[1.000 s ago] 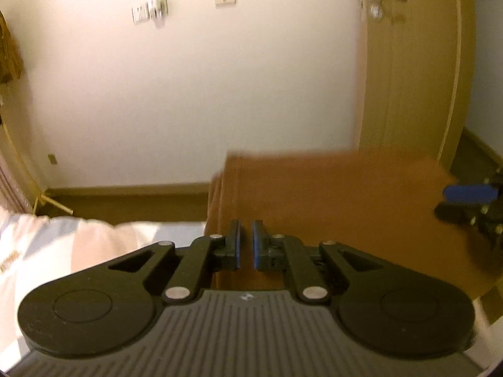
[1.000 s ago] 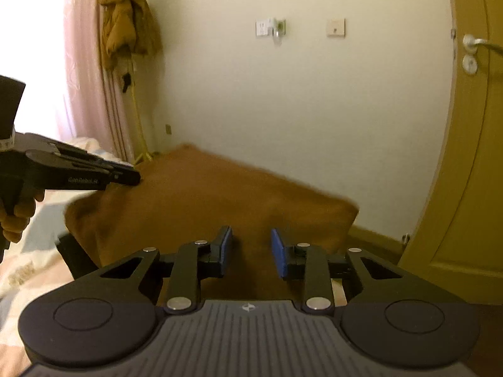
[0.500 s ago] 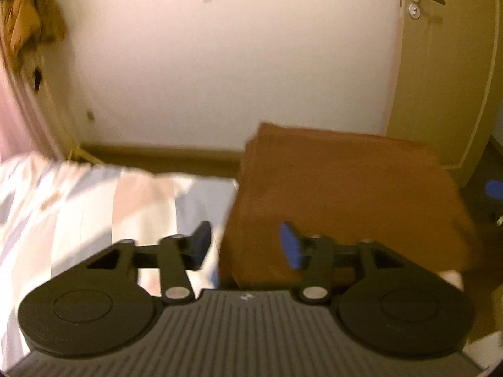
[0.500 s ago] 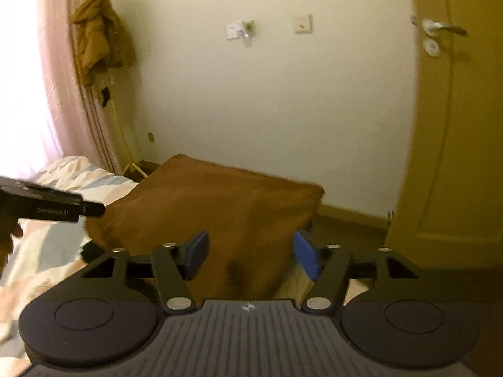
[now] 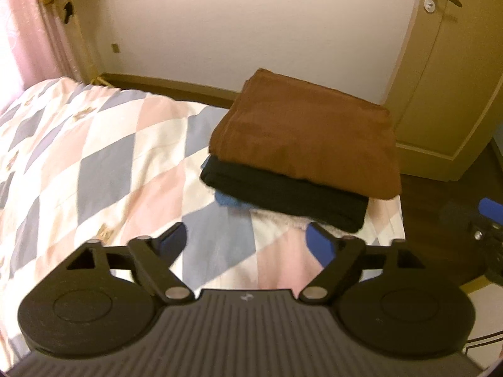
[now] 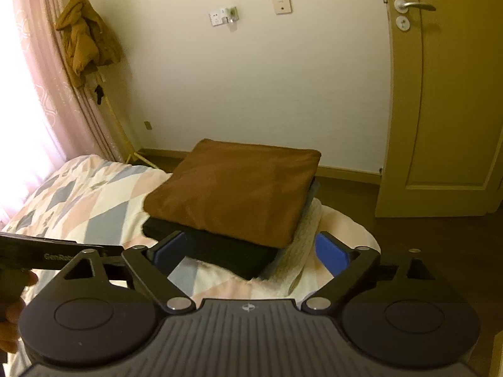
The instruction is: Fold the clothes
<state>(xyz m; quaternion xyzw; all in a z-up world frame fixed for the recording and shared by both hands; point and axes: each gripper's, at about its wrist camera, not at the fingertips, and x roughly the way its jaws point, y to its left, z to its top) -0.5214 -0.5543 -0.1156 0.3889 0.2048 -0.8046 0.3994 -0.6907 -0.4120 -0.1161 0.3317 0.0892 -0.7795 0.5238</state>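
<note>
A folded brown garment point(image 5: 308, 132) point(image 6: 239, 188) lies on top of a stack at the bed's far right corner. Under it sits a folded black garment point(image 5: 283, 191) point(image 6: 220, 248), with a strip of blue cloth point(image 5: 229, 201) and a cream textured piece point(image 6: 303, 235) showing below. My left gripper point(image 5: 246, 240) hangs open over the bedspread, short of the stack, nothing between its fingers. My right gripper point(image 6: 251, 249) is open too, its fingers framing the near edge of the stack without touching it. The left gripper's body point(image 6: 47, 256) shows at the left in the right wrist view.
A diamond-patterned bedspread point(image 5: 94, 163) covers the bed. Behind stand a cream wall, a wooden door point(image 6: 446, 110) with a handle, pink curtains point(image 6: 41, 94) and a brown jacket point(image 6: 85, 40) hanging on a stand. Dark floor point(image 6: 440, 238) lies to the right of the bed.
Both grippers opened and let go of the brown garment, which now rests on the stack. Both have drawn back and risen, so more of the bed shows.
</note>
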